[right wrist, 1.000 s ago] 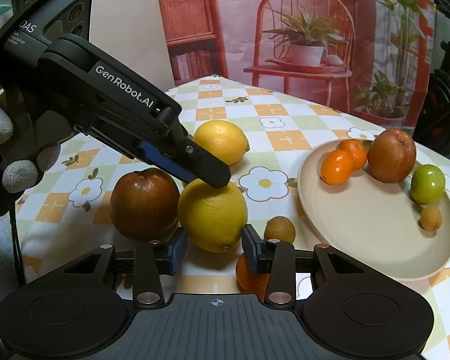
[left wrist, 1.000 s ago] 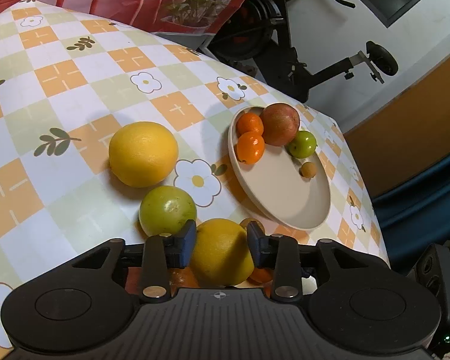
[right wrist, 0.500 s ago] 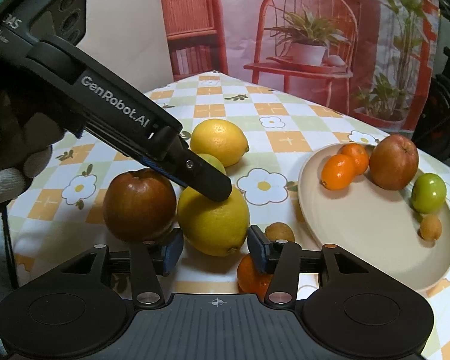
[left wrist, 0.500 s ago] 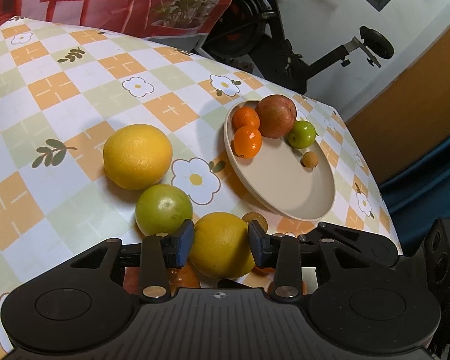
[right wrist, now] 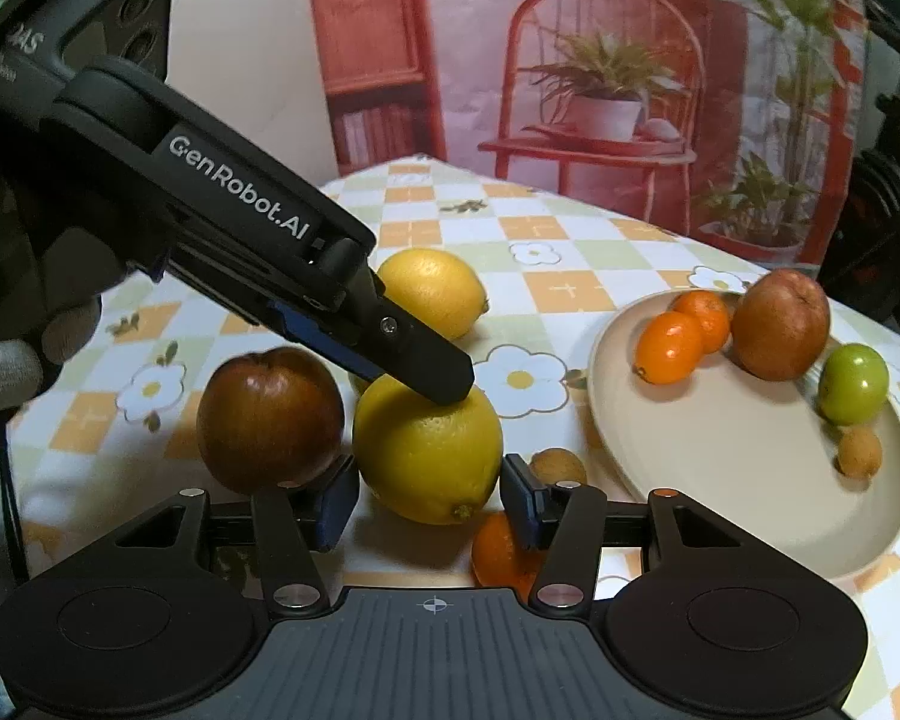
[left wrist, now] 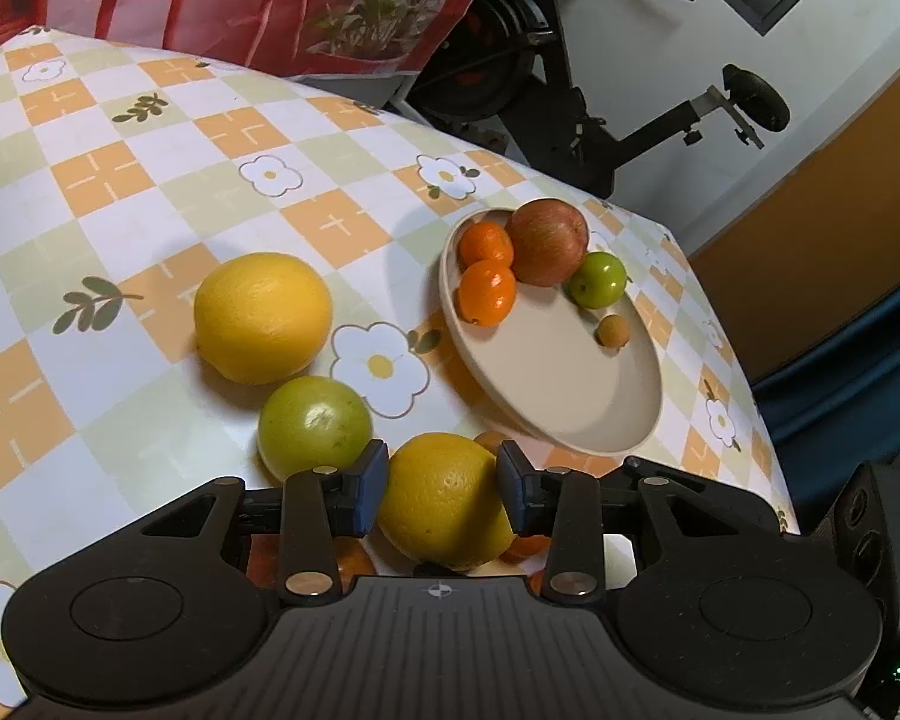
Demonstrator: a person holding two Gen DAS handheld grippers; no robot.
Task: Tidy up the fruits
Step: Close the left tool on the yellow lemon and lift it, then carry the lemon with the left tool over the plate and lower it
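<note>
Checked tablecloth (left wrist: 120,180): green fruit (left wrist: 314,427) and dark apple (right wrist: 270,417) crowd lemon (right wrist: 427,450).

Black gripper (right wrist: 432,495), blue-padded jaws, "GenRobot.AI" lettering

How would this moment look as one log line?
left tongs: gripping lemon; right tongs: just opening, lemon between them, loose; plate: partly filled

A plate (left wrist: 624,426) is set right of the loose fruit on the table (left wrist: 150,192); five fruits are gathered along the plate's far side.
</note>
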